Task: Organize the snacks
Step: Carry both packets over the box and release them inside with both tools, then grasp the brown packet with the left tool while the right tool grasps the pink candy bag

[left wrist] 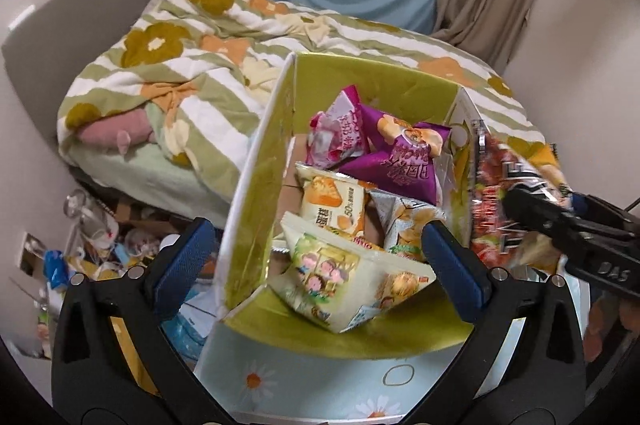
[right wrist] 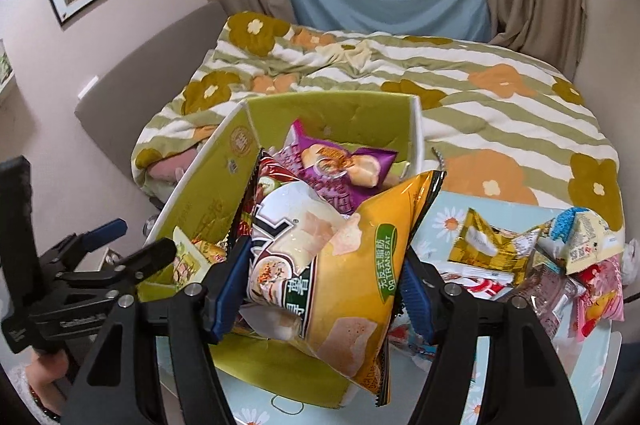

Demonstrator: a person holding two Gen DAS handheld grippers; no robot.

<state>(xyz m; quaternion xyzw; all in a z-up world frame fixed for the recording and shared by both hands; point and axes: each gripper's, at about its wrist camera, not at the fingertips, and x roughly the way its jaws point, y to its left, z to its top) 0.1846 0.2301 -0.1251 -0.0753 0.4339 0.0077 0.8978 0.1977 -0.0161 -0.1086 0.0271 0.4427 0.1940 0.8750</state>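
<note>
Snacks fill the green box point(left wrist: 256, 161): purple packets point(left wrist: 394, 161) toward 12 o'clock, an orange-and-white pack point(left wrist: 332, 203) mid-box, a cartoon-printed bag point(left wrist: 340, 277) at 6. Right gripper point(right wrist: 320, 289) pinches a yellow chip bag point(right wrist: 352, 289) above the box's 6 o'clock edge. Left gripper point(left wrist: 316, 265) hangs spread, holding nothing. Loose packets point(right wrist: 560, 265) lie on the table point(right wrist: 448, 209) at 3 o'clock.

Daisy-print table point(right wrist: 448, 213), bearing green box point(right wrist: 208, 185) at left, heap of loose snack packets point(right wrist: 560, 265) at right; bed point(right wrist: 500, 113) beyond.
</note>
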